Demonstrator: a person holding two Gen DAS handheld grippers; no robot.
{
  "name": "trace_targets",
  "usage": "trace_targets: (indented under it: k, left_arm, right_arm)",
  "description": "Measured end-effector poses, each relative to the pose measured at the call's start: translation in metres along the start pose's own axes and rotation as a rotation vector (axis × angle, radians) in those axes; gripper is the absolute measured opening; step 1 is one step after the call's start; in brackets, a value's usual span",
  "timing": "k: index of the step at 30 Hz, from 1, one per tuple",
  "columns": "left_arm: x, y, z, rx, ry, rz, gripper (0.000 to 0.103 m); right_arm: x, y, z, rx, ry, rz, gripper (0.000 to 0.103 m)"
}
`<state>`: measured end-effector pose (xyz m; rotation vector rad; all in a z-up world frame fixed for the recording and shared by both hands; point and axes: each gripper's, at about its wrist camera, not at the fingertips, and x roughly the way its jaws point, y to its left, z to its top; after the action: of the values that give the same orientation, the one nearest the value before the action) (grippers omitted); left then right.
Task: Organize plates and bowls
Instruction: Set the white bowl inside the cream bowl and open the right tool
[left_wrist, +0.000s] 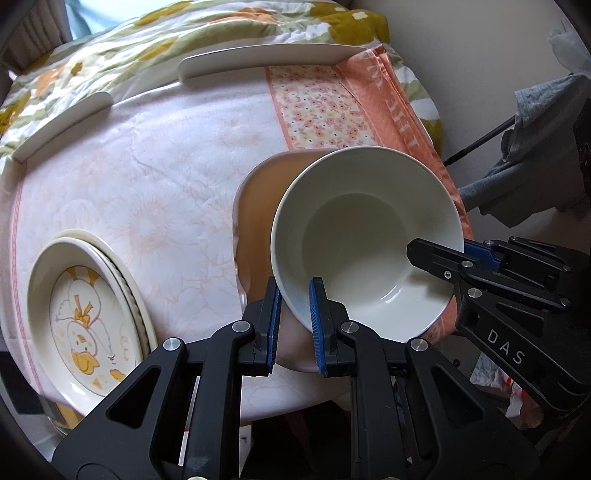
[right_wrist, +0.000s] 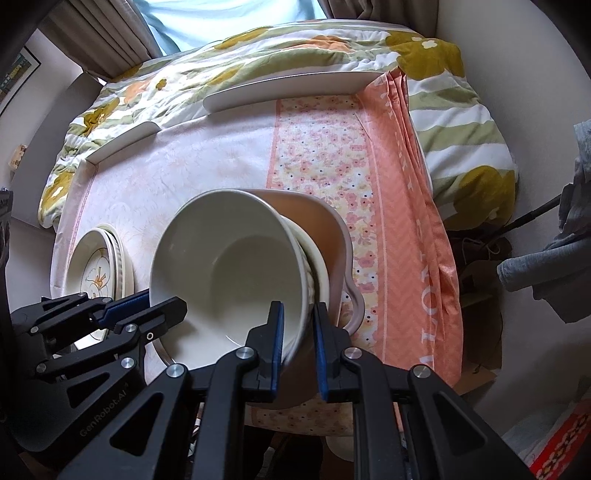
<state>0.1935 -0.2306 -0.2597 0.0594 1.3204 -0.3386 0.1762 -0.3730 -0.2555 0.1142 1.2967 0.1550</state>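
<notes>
Above the peach tray on the cloth-covered bench, a white bowl hangs tilted between both grippers. Left gripper pinches its near-left rim; right gripper pinches the opposite rim. Stacked plates with a duck design sit near the bench's left edge.

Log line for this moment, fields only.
left gripper: on white bowl rim | right gripper: same rim | bowl: tilted over tan plate | duck plates: stacked left
</notes>
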Motion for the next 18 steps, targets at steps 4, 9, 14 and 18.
trace_targets:
  k: [4,9,14,18]
  left_arm:
    - [0.001,0.001,0.001,0.001,0.004,-0.001,0.013]
    - [-0.004,-0.002,0.002,0.020,-0.015,0.012,0.013]
    - [-0.005,-0.005,0.003,0.037,-0.005,0.029,0.013]
    - [-0.015,0.000,0.002,0.018,-0.024,0.007,0.013]
  right_arm:
    - [0.000,0.001,0.000,-0.010,0.000,-0.008,0.014]
    - [-0.001,-0.001,0.000,-0.014,-0.004,-0.005,0.014]
    - [-0.003,-0.001,-0.001,-0.013,-0.004,-0.001,0.014]
    - [-0.009,-0.002,-0.001,-0.005,-0.018,0.007,0.014]
